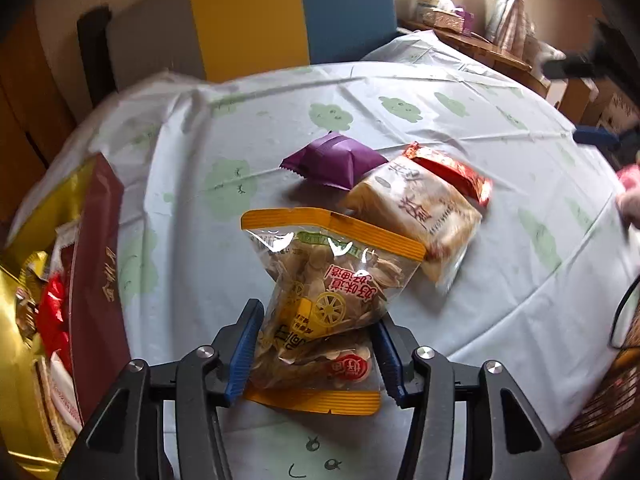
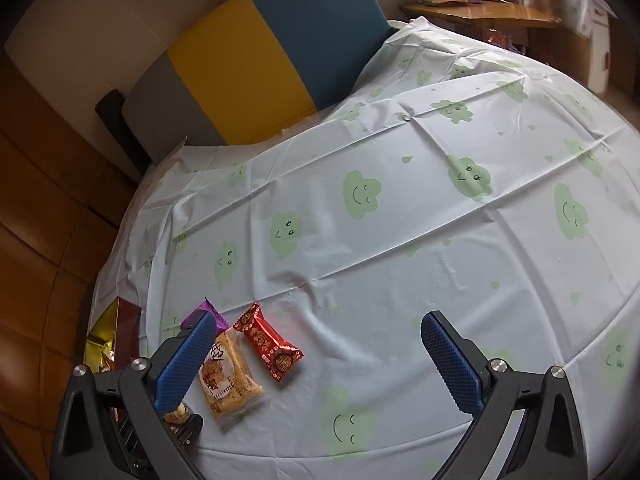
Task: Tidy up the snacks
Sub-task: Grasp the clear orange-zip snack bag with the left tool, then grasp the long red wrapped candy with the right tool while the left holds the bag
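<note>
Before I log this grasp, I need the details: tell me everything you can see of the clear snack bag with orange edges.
The snack bag is clear crinkly plastic with orange sealed strips at both ends, red lettering and a yellow wheel print. Pale, thin snack pieces fill it. The left gripper is shut on its lower half, blue pads pressing both sides, so it bulges upward. It sits above the tablecloth, in front of the tan packet.

Left wrist view sits low and close over the surface (image 1: 400,92), facing the headboard (image 1: 248,20); right wrist view looks down from higher, same direction, sharing purple (image 2: 210,314), tan (image 2: 230,376) and red packets (image 2: 268,342).
</note>
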